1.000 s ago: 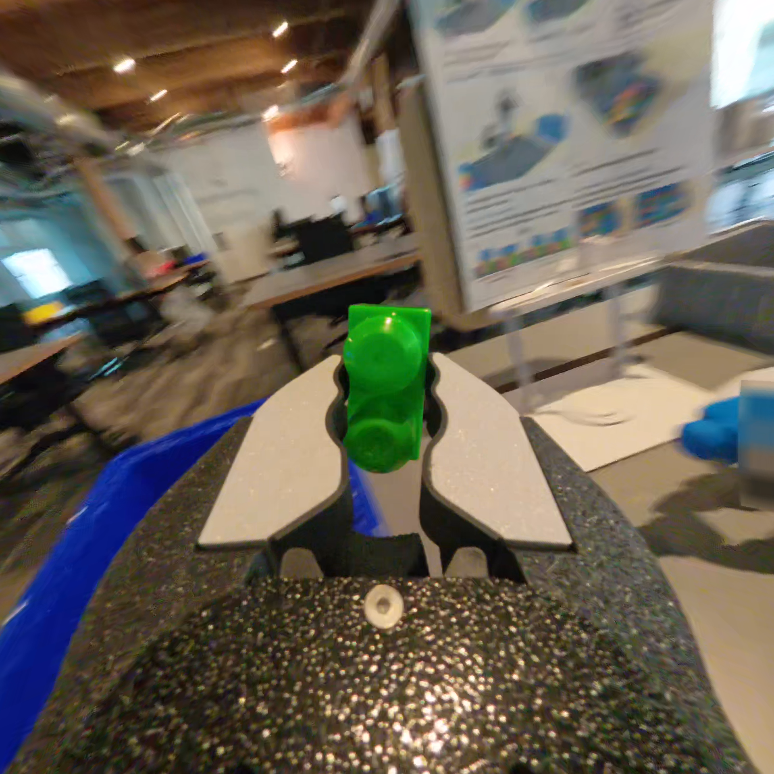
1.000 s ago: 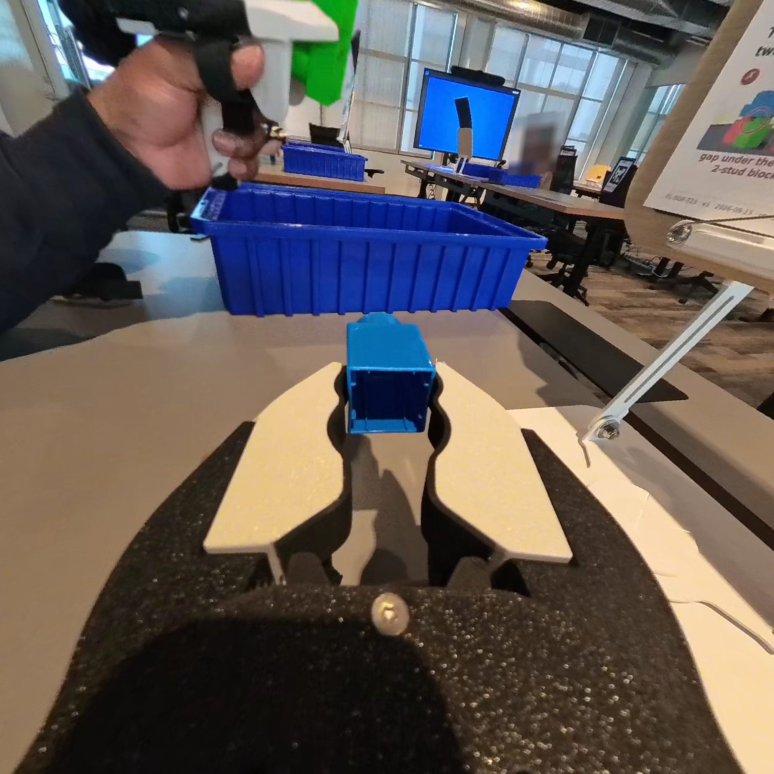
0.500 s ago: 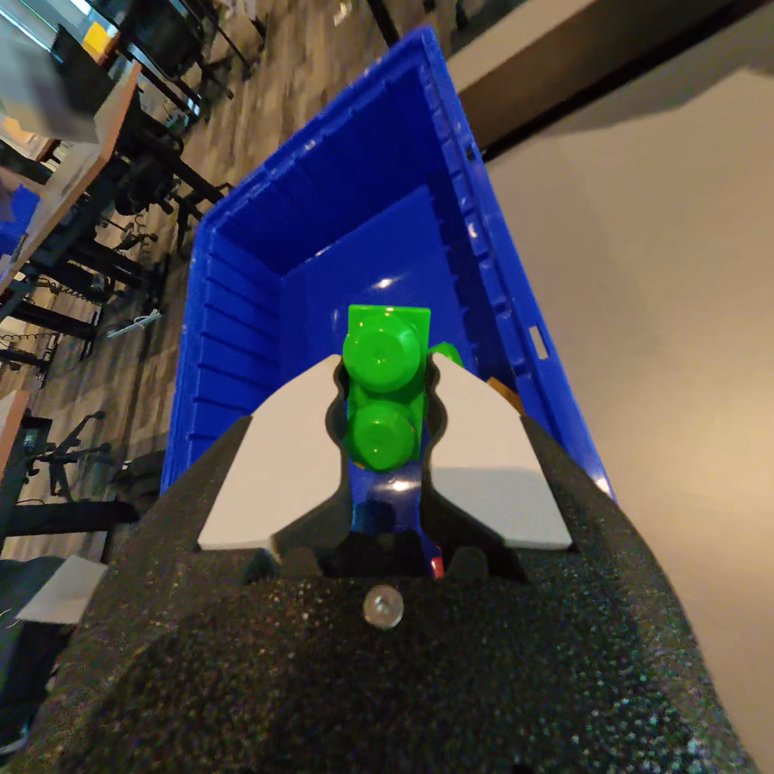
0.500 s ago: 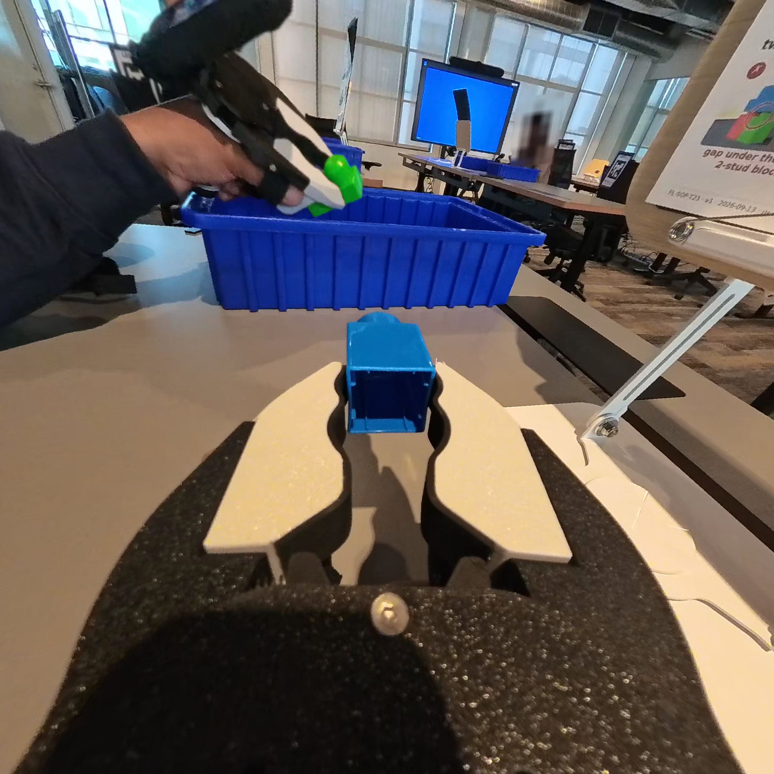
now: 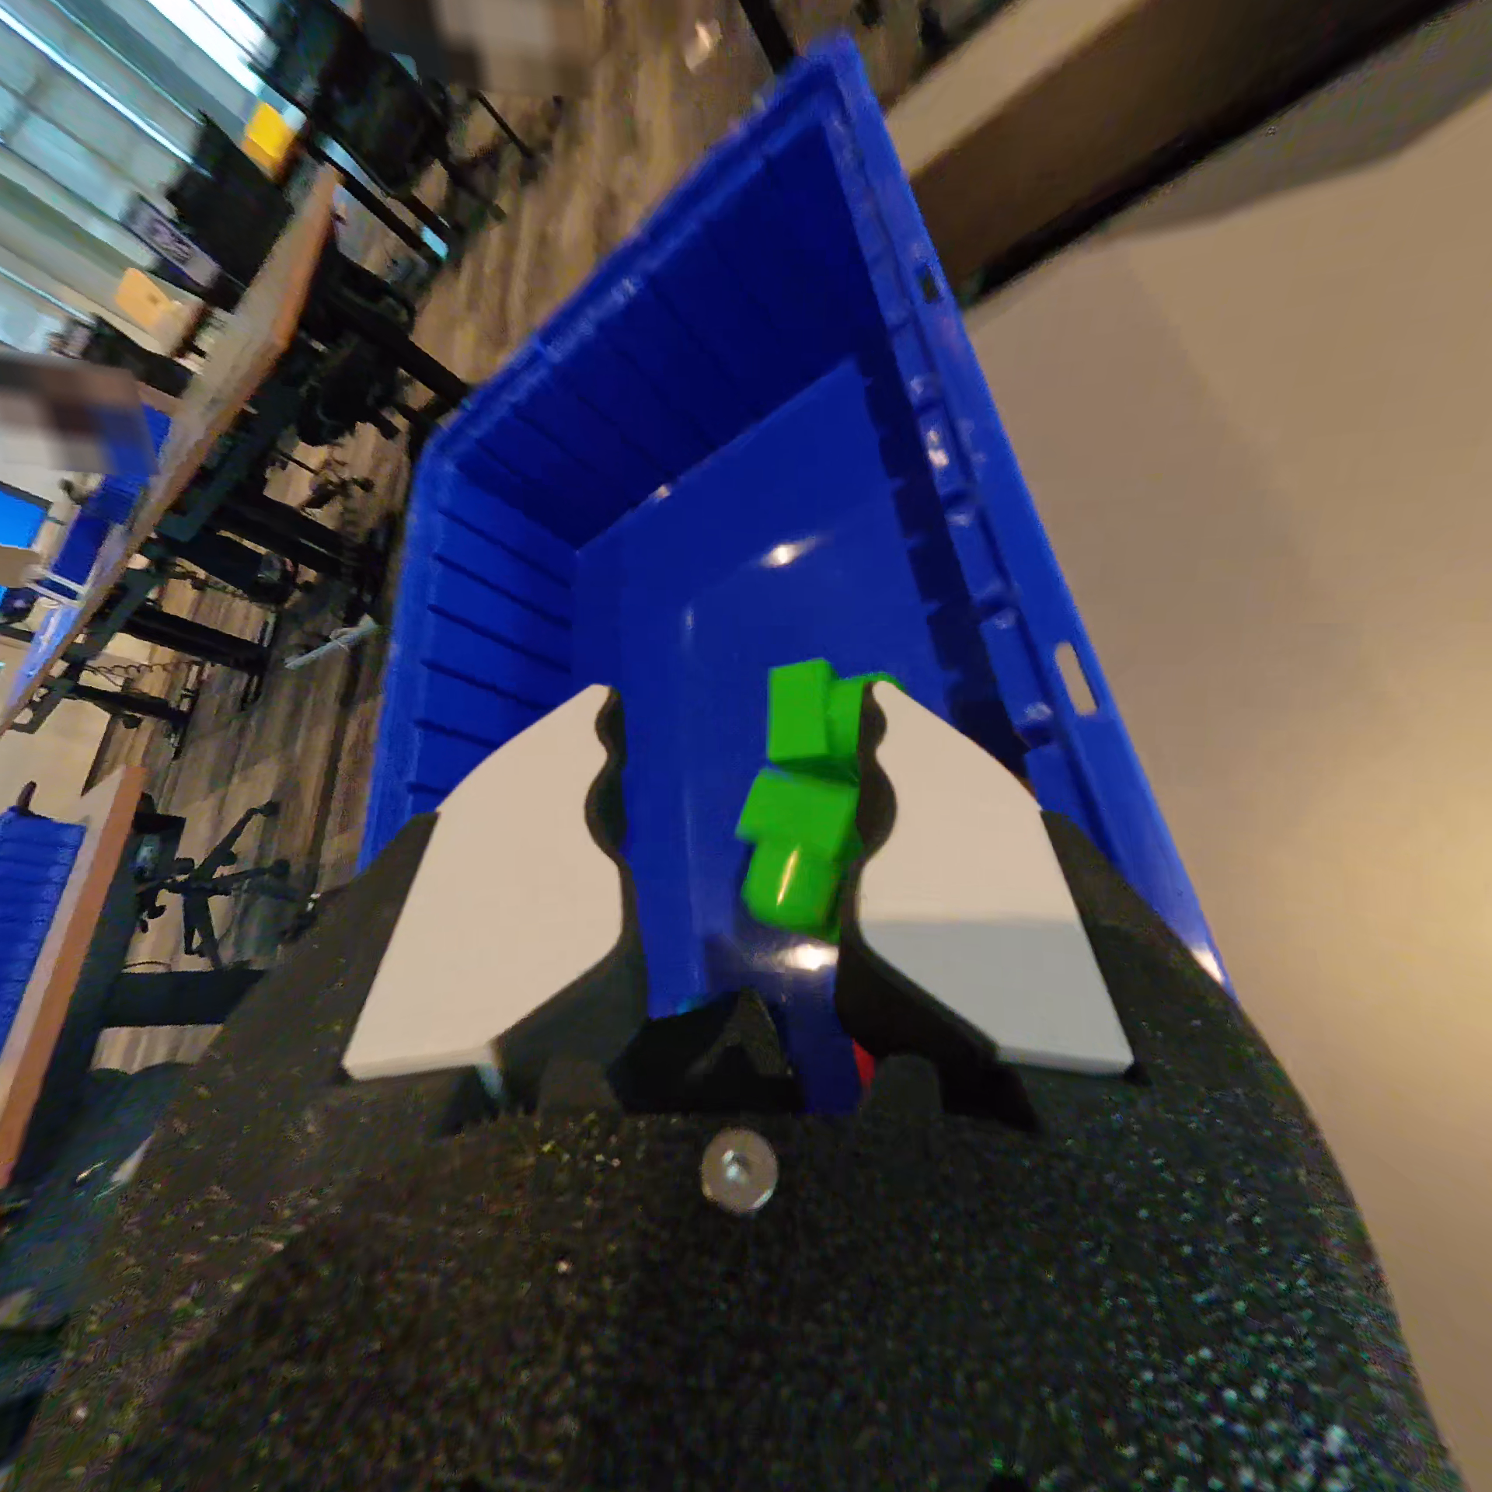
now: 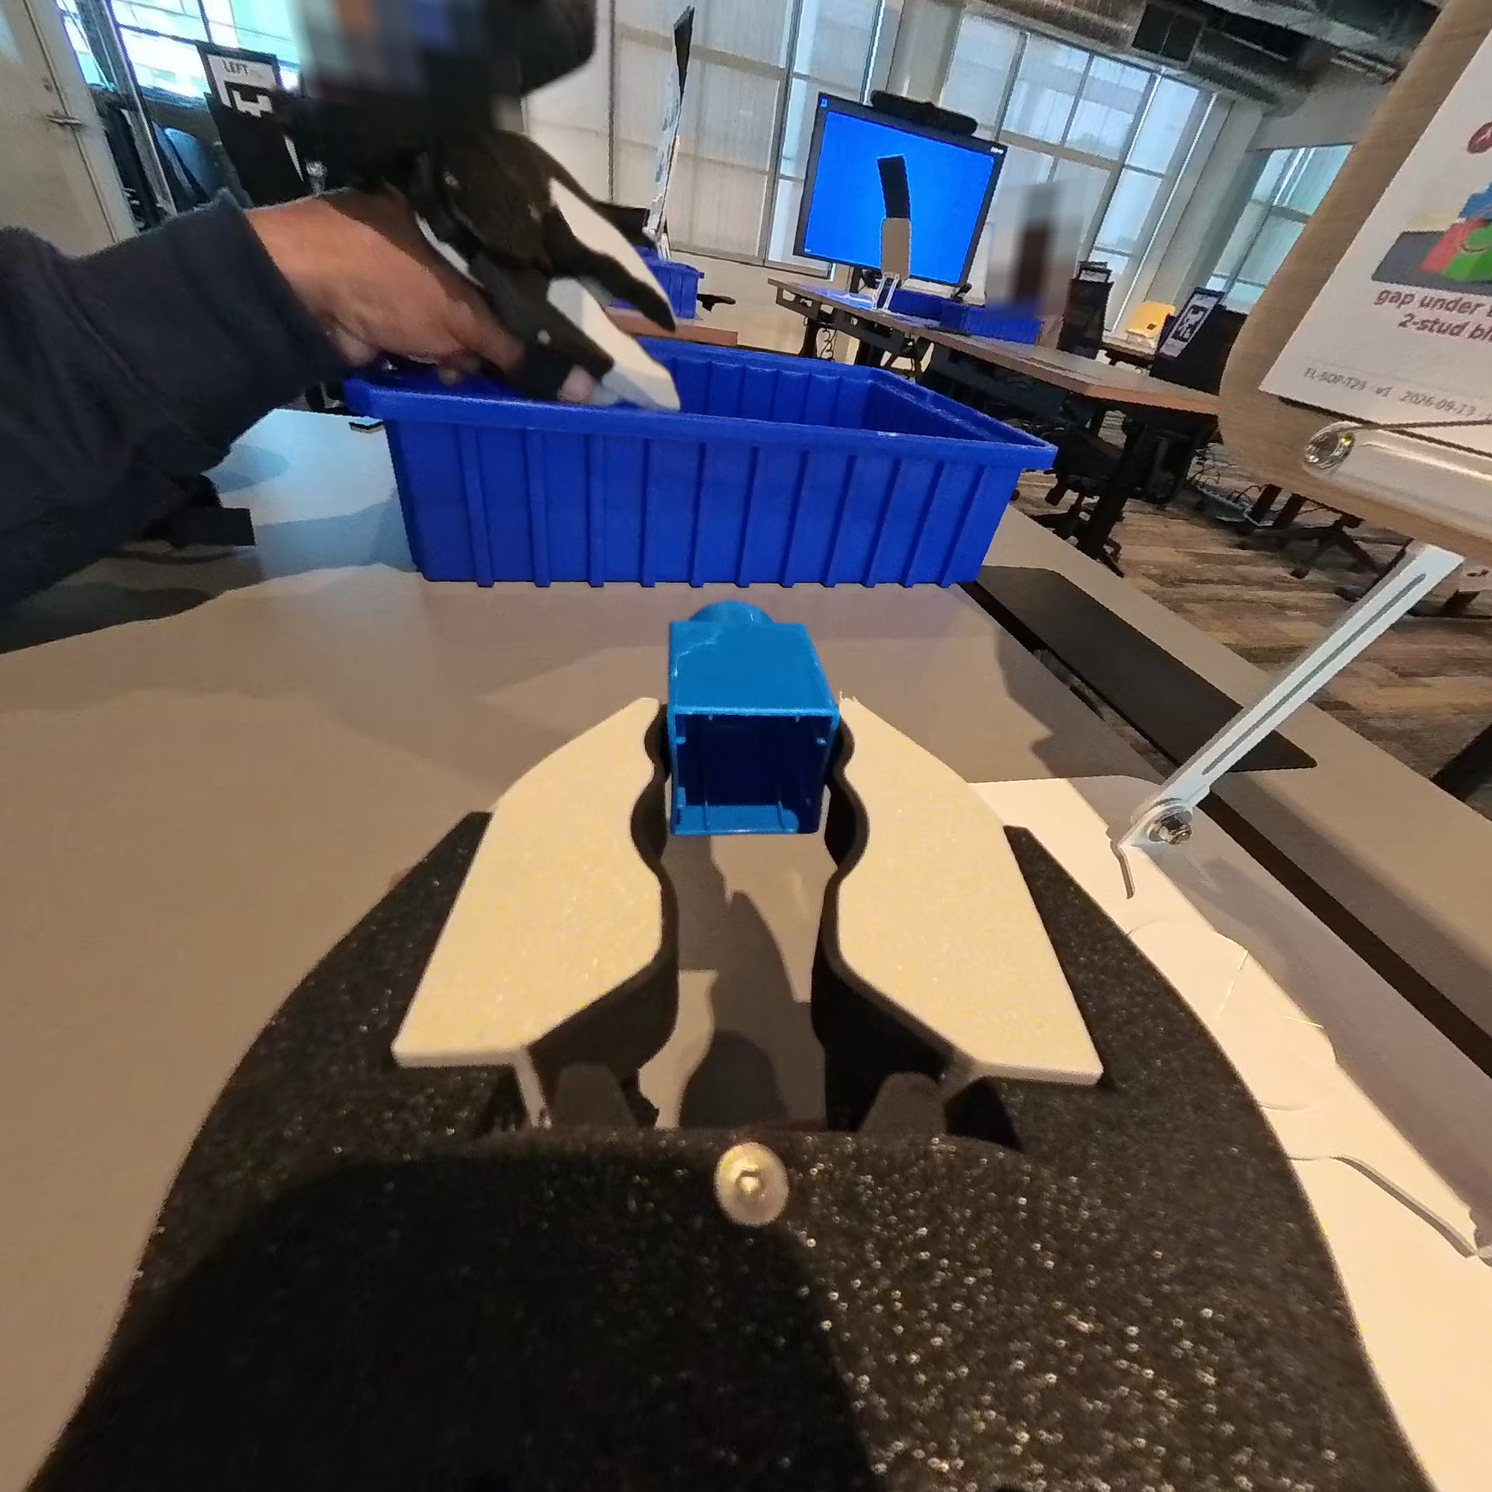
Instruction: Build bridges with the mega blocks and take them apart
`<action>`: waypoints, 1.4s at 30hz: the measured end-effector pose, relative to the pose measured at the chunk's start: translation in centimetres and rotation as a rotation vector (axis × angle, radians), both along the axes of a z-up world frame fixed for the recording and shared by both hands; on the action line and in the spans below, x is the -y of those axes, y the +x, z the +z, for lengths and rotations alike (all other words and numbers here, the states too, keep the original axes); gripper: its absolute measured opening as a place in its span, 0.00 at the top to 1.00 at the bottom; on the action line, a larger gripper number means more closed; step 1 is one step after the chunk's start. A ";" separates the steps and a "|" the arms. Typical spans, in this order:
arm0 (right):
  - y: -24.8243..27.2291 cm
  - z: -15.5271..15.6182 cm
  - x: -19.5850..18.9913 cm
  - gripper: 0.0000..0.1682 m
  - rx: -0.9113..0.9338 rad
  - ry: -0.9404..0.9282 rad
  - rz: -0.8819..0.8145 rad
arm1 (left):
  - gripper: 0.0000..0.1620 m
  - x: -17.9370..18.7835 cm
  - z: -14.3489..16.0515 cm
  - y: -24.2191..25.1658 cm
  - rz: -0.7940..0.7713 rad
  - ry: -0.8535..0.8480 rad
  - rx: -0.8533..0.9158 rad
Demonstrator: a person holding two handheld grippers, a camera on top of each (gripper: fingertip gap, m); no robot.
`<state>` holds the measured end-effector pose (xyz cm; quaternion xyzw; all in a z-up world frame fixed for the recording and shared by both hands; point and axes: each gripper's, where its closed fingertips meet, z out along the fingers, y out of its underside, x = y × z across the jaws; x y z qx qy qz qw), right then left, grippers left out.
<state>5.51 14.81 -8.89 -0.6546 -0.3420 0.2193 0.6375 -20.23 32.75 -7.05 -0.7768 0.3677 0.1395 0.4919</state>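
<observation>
My left gripper point(image 5: 739, 694) is open above the blue bin point(image 5: 646, 387). A green block point(image 5: 795, 864) sits loose between its fingers, close to the right finger point(image 5: 953, 848), with a second green block point(image 5: 799, 718) just beyond it in the bin. The right wrist view shows the left gripper point(image 6: 666, 363), held by a hand, jaws apart over the bin's point(image 6: 686, 517) left end. My right gripper point(image 6: 747, 710) is shut on a blue block point(image 6: 751, 686), hollow underside facing the camera, held above the grey table point(image 6: 242, 767).
A white sheet point(image 6: 1211, 1009) lies on the table at the right. A poster board on a metal bracket point(image 6: 1292, 694) stands at the right edge. A bit of red point(image 5: 862, 1070) shows in the bin near the left gripper's base. Desks and a monitor stand far behind. The left gripper's tips are roughly 30 cm from the right gripper's.
My left gripper swung over the bin, tilted down, opened and let go of the green block, which now sits loose in the bin. My right gripper kept still with the blue block.
</observation>
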 end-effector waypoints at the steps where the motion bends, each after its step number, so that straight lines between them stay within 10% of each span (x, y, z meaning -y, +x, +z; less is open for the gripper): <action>1: -0.1 0.0 0.0 0.79 0.000 -0.003 -0.001 | 0.66 -0.1 1.1 0.1 -0.003 0.053 0.056; 9: -1.9 2.4 -1.4 0.79 -0.031 0.019 -0.037 | 0.78 9.7 16.5 6.8 -0.620 0.466 1.068; 14: -1.8 8.6 -3.2 0.79 -0.127 0.089 -0.077 | 0.84 12.3 14.9 11.9 -0.741 0.324 1.409; 22: -10.5 10.1 -11.1 0.79 -0.137 -0.030 0.078 | 0.88 21.0 16.3 14.6 -0.977 0.721 1.256; 31: -24.8 5.7 -14.9 0.78 0.144 -0.156 0.213 | 0.88 19.4 15.7 14.2 -0.884 0.754 1.197; 42: -23.8 3.7 -15.5 0.65 0.033 -0.279 0.188 | 0.88 18.5 14.8 14.7 -0.858 0.734 1.149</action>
